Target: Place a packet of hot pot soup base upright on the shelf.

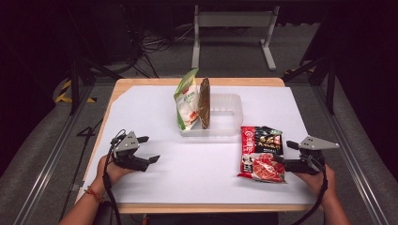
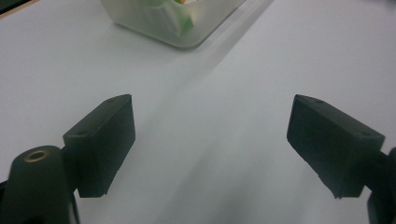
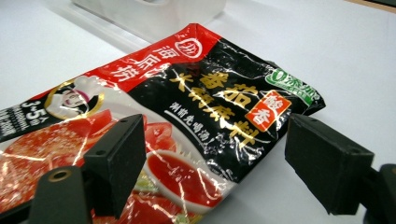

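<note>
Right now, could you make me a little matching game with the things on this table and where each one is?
Things:
1. red and black packet
2. green packet
3. clear tub
4. left gripper

Places:
A. standing upright in the tub
B. middle of the table, towards the back
C. lying flat in front of the right gripper
D. over bare white table, jaws open

Pairs: 1-C, 2-A, 3-B, 4-D

"3~5" and "0" on red-black sauce packet

Table – clear tub, red sauce packet.
</note>
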A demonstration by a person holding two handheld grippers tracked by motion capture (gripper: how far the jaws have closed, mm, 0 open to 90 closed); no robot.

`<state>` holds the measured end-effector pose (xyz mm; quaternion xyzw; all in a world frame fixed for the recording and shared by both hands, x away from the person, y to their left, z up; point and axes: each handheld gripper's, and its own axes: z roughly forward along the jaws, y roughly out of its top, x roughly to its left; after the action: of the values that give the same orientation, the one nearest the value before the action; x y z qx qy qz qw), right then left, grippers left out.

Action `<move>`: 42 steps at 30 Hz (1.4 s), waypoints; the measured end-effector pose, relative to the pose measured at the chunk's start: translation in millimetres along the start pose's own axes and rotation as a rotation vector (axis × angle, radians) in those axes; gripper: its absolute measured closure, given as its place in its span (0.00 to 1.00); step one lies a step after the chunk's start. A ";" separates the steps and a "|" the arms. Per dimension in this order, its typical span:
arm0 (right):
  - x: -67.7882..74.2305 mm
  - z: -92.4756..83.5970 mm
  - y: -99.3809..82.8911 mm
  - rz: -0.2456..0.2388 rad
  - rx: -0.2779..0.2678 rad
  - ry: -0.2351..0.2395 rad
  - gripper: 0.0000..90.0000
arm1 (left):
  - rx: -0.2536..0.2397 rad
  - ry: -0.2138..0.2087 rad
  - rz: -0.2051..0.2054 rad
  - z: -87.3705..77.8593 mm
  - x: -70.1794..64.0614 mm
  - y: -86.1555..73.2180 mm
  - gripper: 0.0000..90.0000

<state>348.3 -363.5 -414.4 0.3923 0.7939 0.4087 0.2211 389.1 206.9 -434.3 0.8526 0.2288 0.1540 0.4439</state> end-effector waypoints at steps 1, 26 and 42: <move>-0.4 1.1 1.5 -0.005 0.004 -0.002 0.26 | 0.004 -0.002 0.002 0.4 -0.2 0.2 0.18; -57.9 61.6 31.8 0.205 0.136 0.002 0.20 | 0.030 -0.001 0.012 5.0 -2.0 -0.4 0.18; -73.3 77.2 26.8 0.331 0.156 0.020 0.16 | 0.045 -0.006 0.010 7.6 -1.4 -0.8 0.18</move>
<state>455.6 -376.1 -434.1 0.5294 0.7499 0.3807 0.1117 391.2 201.3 -439.3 0.8640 0.2264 0.1486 0.4245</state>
